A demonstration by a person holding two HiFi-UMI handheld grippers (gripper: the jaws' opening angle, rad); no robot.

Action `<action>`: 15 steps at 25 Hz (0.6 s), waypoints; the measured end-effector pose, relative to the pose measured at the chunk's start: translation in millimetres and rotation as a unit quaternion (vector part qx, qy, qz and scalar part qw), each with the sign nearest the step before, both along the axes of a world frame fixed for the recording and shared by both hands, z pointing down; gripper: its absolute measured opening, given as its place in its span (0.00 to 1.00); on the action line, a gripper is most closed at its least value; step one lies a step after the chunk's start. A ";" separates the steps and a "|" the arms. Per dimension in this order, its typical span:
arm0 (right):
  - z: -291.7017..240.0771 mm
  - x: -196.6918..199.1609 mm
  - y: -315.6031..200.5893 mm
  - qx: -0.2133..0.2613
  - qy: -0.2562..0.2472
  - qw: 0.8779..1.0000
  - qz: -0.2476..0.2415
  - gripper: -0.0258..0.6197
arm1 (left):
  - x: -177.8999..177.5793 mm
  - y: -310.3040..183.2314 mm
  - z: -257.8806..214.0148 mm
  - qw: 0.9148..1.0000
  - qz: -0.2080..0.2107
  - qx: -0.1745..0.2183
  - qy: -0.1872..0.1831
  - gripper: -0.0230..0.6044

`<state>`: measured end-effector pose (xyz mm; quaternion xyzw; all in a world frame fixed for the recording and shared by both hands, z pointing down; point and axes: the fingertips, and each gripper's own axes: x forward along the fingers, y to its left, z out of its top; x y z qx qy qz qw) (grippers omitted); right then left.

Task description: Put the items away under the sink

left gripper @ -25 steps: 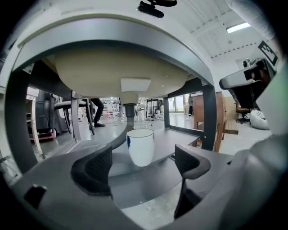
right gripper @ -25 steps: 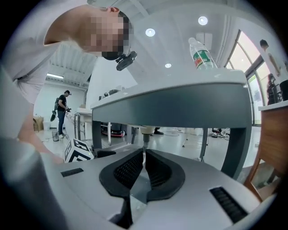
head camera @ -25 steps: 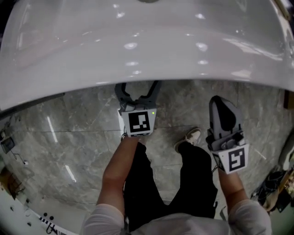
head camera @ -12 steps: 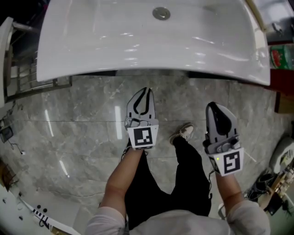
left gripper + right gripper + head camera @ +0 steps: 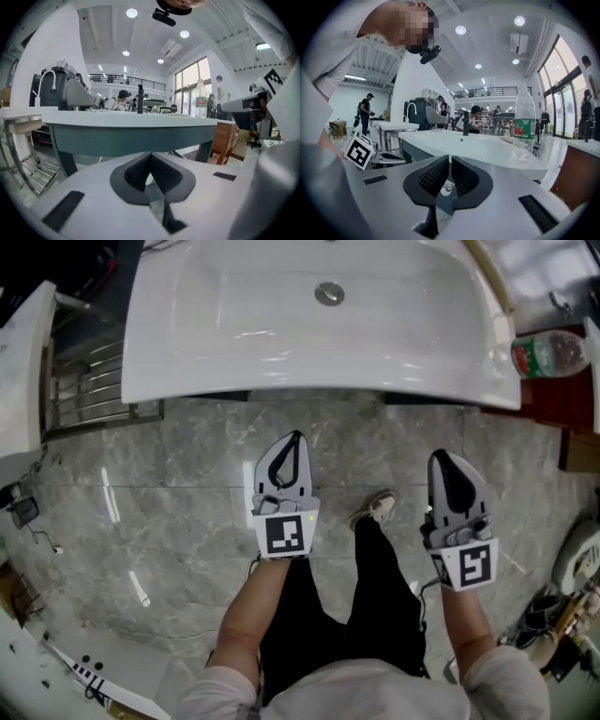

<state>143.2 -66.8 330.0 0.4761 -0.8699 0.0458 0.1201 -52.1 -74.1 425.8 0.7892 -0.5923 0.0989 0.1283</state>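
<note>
Both closed up, nothing held: left gripper (image 5: 294,439), right gripper (image 5: 442,457). Bottle (image 5: 553,352) stands upright at right edge of sink (image 5: 281,371). Open the right one wide first, come in level, grab mid-body, not the cap.

I stand on a glossy grey marble floor (image 5: 169,484) streaked with reflected light. Round ceiling lamps (image 5: 131,12) glow overhead. Tall windows (image 5: 190,89) fill the far right wall, and a balcony railing (image 5: 115,78) crosses the far wall.
</note>
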 end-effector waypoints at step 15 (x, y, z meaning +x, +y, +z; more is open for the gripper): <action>-92.3 6.4 16.5 0.022 0.001 1.000 0.017 0.11 | -5.4 24.0 -156.3 0.997 0.038 0.054 -0.041 0.04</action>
